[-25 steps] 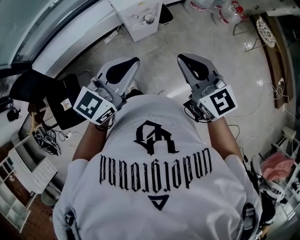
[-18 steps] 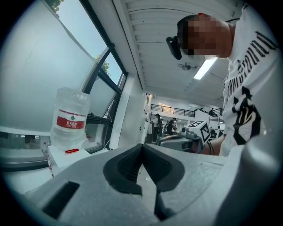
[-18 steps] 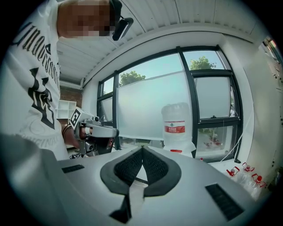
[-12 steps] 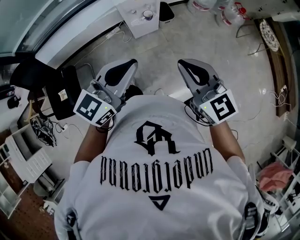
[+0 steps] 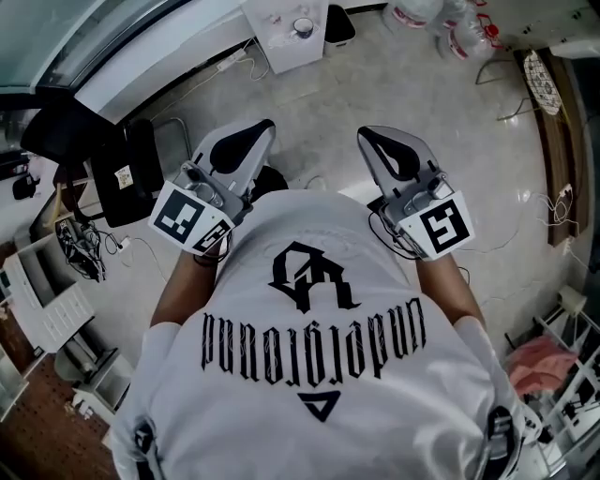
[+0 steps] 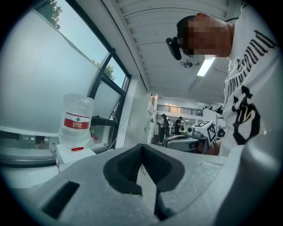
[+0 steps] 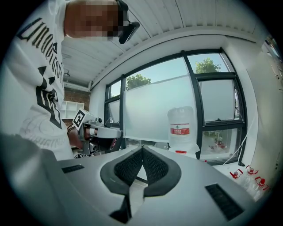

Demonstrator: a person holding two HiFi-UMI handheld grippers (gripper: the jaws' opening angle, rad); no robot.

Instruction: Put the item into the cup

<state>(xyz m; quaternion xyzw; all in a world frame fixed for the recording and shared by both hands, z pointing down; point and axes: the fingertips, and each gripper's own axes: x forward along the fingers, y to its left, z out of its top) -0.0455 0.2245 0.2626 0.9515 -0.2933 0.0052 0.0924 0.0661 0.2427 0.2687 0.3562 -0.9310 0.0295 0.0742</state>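
Both grippers are held up in front of the person's chest, side by side over the floor. My left gripper [image 5: 251, 133] [image 6: 141, 148] has its black pads pressed together with nothing between them. My right gripper [image 5: 382, 141] [image 7: 142, 150] is shut and empty too. Far ahead stands a small white table [image 5: 277, 45] with a cup [image 5: 302, 26] on it. A small red item [image 6: 77, 149] [image 7: 180, 152] lies on a white surface under a big water jug [image 6: 76, 119] [image 7: 182, 128].
A black chair [image 5: 127, 173] and tangled cables [image 5: 84, 255] are at the left. Water bottles [image 5: 450, 23] lie on the floor at the top right. A long wooden bench [image 5: 553, 122] runs down the right side. White shelving [image 5: 37, 300] stands at the lower left.
The head view has drifted, so the floor and white table sit a little further right and up in the picture. Both grippers stay shut in front of the chest.
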